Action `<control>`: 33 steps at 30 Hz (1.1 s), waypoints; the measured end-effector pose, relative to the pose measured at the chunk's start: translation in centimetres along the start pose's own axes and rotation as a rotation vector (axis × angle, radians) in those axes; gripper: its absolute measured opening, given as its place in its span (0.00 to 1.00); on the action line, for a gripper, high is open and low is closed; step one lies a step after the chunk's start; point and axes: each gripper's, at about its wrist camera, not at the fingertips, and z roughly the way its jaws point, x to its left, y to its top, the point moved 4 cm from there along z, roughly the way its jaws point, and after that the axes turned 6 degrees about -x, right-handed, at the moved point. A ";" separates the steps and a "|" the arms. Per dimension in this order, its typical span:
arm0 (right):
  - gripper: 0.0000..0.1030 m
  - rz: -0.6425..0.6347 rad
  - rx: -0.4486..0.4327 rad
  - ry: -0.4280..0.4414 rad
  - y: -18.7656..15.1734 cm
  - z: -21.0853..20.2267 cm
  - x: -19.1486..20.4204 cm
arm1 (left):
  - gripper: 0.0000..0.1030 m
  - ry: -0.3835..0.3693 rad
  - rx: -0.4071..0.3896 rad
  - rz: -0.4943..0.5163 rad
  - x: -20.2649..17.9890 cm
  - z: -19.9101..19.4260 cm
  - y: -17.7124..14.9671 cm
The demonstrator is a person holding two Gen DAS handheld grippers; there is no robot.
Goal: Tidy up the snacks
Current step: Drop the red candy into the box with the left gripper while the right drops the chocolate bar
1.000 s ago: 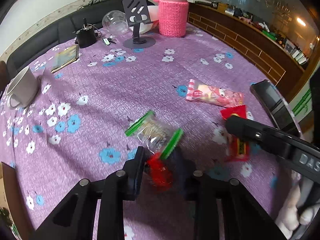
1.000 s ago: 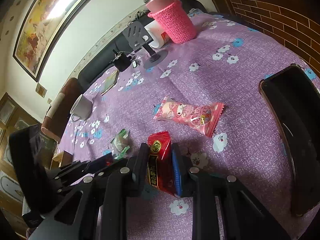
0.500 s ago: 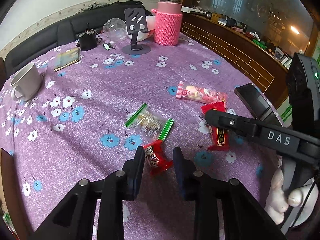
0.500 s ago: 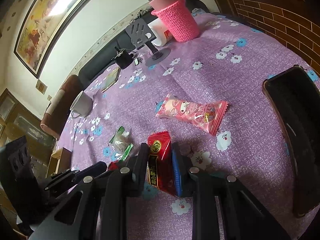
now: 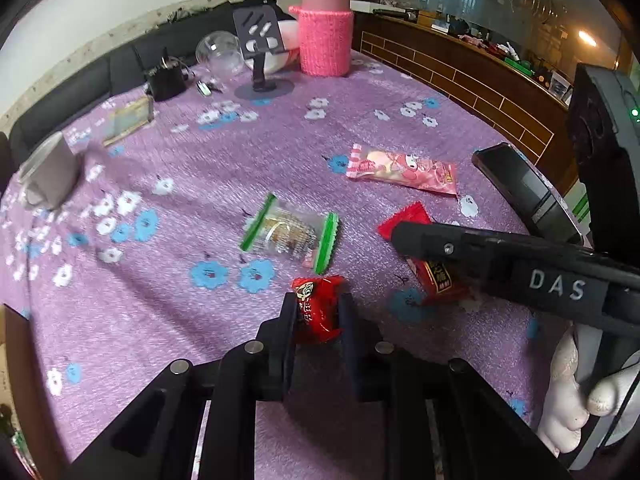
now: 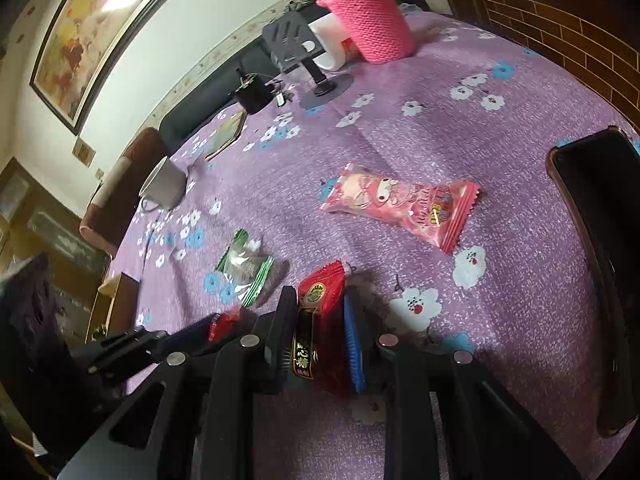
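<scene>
On a purple floral tablecloth (image 5: 240, 160), pink cartoon snack packet (image 6: 400, 204) lying farthest, green-edged clear packet (image 5: 290, 232) mid-table, right gripper (image 6: 318, 330) clamping a long red candy bar (image 6: 320, 320), left gripper (image 5: 318, 312) pinching a small red sweet (image 5: 316, 306).

pink knitted jar (image 5: 325, 42), white mug (image 6: 164, 181), phone stand (image 5: 260, 42)

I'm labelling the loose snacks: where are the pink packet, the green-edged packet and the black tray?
pink packet (image 6: 400, 206), right wrist view, middle of wrapper
green-edged packet (image 5: 290, 232), left wrist view, clear centre
black tray (image 6: 600, 216), right wrist view, inner floor
</scene>
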 end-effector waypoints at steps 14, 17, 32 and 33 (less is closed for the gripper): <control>0.21 -0.108 -0.119 0.016 -0.3 -1.5 2.5 | 0.19 -0.029 -0.215 -0.286 8.7 -13.7 -4.0; 0.21 -0.096 -0.089 0.055 -0.7 -1.4 3.7 | 0.20 0.000 -0.259 -0.366 12.2 -16.4 -5.7; 0.21 -0.345 0.118 0.254 -7.0 1.7 25.4 | 0.20 0.179 -0.240 -0.571 28.7 -20.7 -11.7; 0.21 -0.362 0.126 0.256 -7.4 2.1 26.6 | 0.20 0.185 -0.237 -0.579 29.6 -20.7 -11.8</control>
